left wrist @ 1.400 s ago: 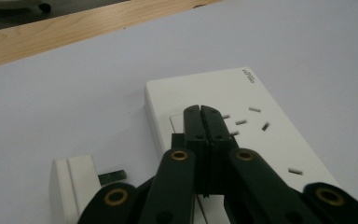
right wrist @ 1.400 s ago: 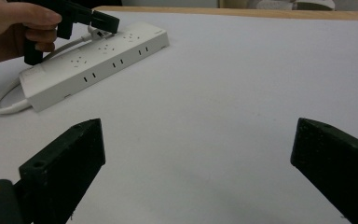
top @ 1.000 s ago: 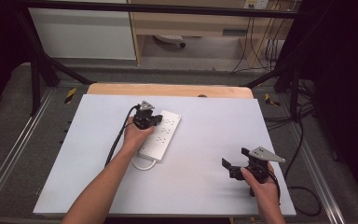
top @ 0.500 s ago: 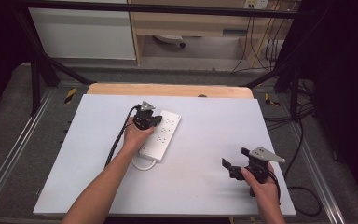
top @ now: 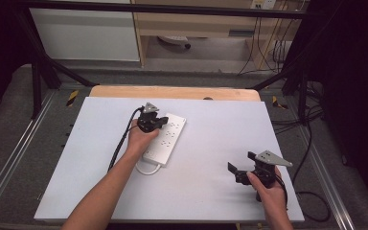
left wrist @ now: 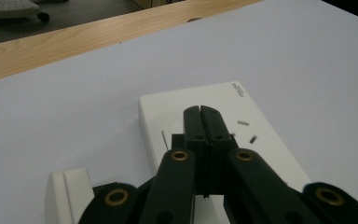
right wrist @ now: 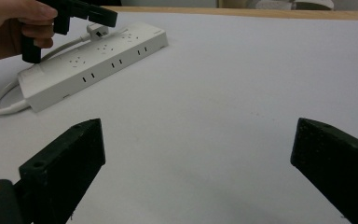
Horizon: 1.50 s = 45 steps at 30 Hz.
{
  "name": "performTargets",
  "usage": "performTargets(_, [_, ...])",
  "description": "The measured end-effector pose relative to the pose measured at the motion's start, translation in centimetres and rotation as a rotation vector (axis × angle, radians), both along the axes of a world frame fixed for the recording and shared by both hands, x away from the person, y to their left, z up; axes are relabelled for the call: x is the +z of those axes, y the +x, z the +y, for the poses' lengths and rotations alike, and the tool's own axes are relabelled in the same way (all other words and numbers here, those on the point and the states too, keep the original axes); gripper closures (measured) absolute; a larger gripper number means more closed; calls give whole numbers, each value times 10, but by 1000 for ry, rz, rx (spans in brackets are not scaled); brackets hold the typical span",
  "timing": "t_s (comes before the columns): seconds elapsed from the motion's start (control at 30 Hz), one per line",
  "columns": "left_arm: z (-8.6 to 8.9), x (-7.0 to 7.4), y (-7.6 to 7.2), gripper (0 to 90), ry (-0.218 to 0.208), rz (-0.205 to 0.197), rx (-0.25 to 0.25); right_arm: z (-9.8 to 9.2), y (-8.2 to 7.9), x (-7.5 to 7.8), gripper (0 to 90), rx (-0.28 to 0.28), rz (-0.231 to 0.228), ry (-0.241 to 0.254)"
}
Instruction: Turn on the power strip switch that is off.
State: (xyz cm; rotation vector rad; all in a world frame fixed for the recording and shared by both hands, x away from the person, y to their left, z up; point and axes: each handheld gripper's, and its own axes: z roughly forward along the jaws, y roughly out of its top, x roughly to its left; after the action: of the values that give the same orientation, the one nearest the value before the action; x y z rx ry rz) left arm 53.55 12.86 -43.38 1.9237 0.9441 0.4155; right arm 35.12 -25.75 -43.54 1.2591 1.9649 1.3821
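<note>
The white power strip [top: 165, 138] lay flat near the middle of the white table [top: 96, 191], slanted, with its short white cord [top: 145, 169] looping out from the end nearer the person. The left gripper [top: 158, 121] hovered low over the strip's top face, its 2 black jaws pressed tight together with nothing between them, the tips [left wrist: 200, 111] aimed down at what looked like a small raised rocker or button [left wrist: 168, 136] among the socket slots; whether the tips actually touched the plastic I couldn't tell. The left hand [top: 139, 139] rested by the strip's long edge. Well apart, toward the table's near right corner, the right gripper [top: 242, 168] sat low over bare table with its jaws spread wide and empty, pointed toward the strip. My worry was the press itself: the closed tips made a narrow point, and if they came down off-centre they could slide off the button onto the smooth casing. Nothing pinned the strip, so I judged a sideways shove would likely skate it across the slick surface or swing it around its cord end. The idle right gripper stood too far off to steady it in time.
</note>
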Motion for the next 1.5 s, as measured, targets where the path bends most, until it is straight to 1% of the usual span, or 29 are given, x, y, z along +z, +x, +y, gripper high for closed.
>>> performTargets(0.4, [2,8,-3,900,-22,-12,-9,1,1,0,34,0,0,1])
performTargets(0.5, [3,10,-4,855,-26,-21,-9,1,1,0,34,1,2,1])
performTargets(0.7, [7,15,-5,720,-49,-26,11,2,2,-1,34,2,5,0])
performTargets(0.9, [9,21,-8,492,-64,-24,32,2,3,-2,33,1,9,3])
performTargets(0.97, [9,24,-9,406,-71,-35,27,2,3,-2,34,3,9,4])
performTargets(1.03, [9,26,-11,370,-77,-42,14,2,3,-2,33,5,8,4])
performTargets(1.1, [8,28,-12,302,-81,-46,9,2,3,-2,33,5,10,5])
performTargets(1.13, [8,29,-13,264,-77,-52,11,3,3,-2,32,4,9,6])
performTargets(1.2, [8,32,-15,175,-90,-56,6,3,4,-2,31,4,10,6])
performTargets(1.23, [9,33,-15,154,-101,-49,4,3,4,-2,31,5,9,6])
performTargets(1.33, [10,36,-18,88,-105,-36,4,3,4,-2,31,3,8,2])
performTargets(1.4, [11,38,-19,82,-98,-30,11,3,5,-2,30,4,9,2])
performTargets(1.5, [14,42,-23,76,-100,-28,16,3,5,-2,29,7,7,1])
